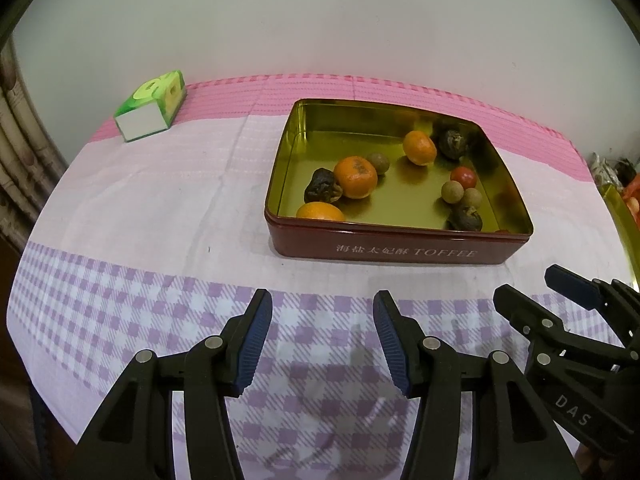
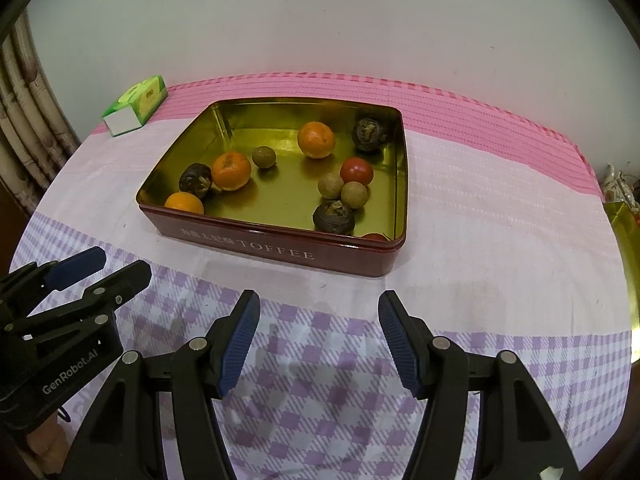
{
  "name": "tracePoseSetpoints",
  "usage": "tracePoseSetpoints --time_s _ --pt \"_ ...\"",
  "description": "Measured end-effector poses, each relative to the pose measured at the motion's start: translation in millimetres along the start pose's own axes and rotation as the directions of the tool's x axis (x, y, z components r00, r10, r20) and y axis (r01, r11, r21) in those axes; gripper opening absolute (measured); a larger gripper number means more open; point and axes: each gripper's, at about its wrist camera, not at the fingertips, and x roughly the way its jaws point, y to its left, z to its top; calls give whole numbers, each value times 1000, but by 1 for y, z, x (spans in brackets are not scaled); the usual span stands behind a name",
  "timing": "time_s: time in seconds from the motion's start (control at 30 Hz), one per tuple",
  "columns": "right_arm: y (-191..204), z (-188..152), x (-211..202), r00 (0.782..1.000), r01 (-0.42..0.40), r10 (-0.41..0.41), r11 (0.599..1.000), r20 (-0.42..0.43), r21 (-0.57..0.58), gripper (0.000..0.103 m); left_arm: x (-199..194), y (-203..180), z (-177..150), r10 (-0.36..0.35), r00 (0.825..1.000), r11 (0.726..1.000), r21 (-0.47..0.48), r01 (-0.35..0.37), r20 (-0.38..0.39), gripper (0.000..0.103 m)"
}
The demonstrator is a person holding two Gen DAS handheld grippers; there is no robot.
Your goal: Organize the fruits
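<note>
A red toffee tin [image 2: 280, 246] with a gold inside is parked on the checked tablecloth [image 2: 480, 208], lid off, and all the fruit is scattered in it. Three oranges are seen: one tucked in the near left corner [image 2: 184, 203], one [image 2: 231, 171] just behind it pressed up against a dark wrinkled fruit [image 2: 195, 179], and one [image 2: 316, 139] further back toward the middle. A small brown round fruit [image 2: 264, 157] is sat on its own between the two rear oranges. On the right side, a red tomato [image 2: 356, 171] is found with two more brown ones [image 2: 331, 186] [image 2: 354, 195] bunched right in front of it, and another dark wrinkled one [image 2: 333, 217] touching those near the front wall. A third dark one [image 2: 369, 133] is lodged in the far right corner, and something red [image 2: 374, 236] is barely peeking over the front rim. The left gripper [image 1: 322, 340] is held over the cloth short of the tin, jaws apart, nothing between them. Same deal for the right gripper [image 2: 316, 340]: jaws spread, nothing gripped, hovering near the tin's front wall. A green tissue box [image 2: 136, 106] is left at the far left edge of the table, well apart from the tin.
</note>
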Motion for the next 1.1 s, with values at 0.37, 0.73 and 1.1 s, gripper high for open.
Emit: tracePoseSetpoints --time_s 0.37,0.73,1.1 --pt "2 -2 1 1000 -5 5 1000 -3 1 59 -1 -1 -1 -2 1000 1000 2 2 0 54" --pt "2 -2 1 1000 -5 5 1000 -5 1 59 -2 -2 -1 4 1000 1000 7 -4 1 54" --pt "1 -6 2 1000 -4 4 1000 -13 7 59 -1 -1 -2 0 1000 1000 16 0 1 54"
